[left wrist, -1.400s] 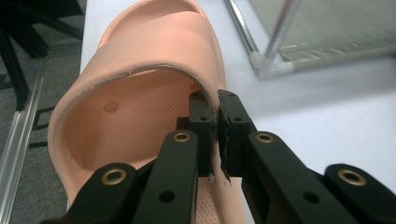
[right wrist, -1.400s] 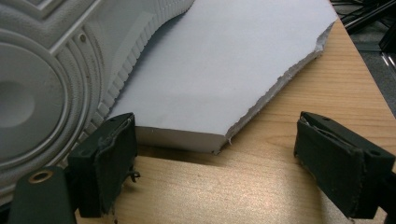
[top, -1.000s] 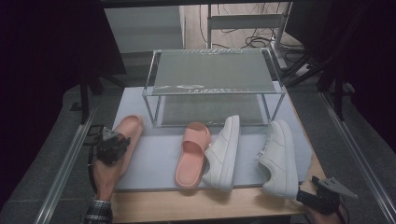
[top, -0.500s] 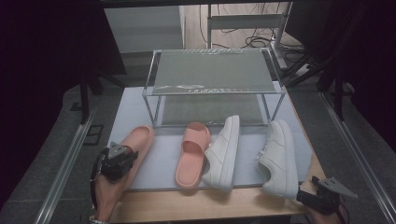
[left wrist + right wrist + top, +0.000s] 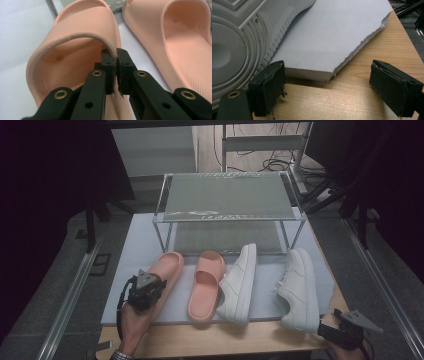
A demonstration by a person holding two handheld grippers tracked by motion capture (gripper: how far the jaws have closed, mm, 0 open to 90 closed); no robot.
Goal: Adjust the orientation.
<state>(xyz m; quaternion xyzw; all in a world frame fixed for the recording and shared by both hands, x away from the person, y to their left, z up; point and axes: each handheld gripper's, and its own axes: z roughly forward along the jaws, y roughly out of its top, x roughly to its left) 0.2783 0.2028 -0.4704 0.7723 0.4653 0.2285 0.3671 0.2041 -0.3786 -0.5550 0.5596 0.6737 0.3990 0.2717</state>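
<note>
On the grey mat (image 5: 320, 245), left tool (image 5: 116, 65) pinches the left pink slipper (image 5: 82, 37) by its strap edge, likely to line it up beside its mate (image 5: 207, 280). Right tool (image 5: 327, 90) idles agape at the counter (image 5: 372, 82) edge.

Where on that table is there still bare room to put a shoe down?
The rack's top shelf is bare, and so is the white board left of the rack legs. The front is crowded: two pink slides and two white sneakers side by side.
</note>
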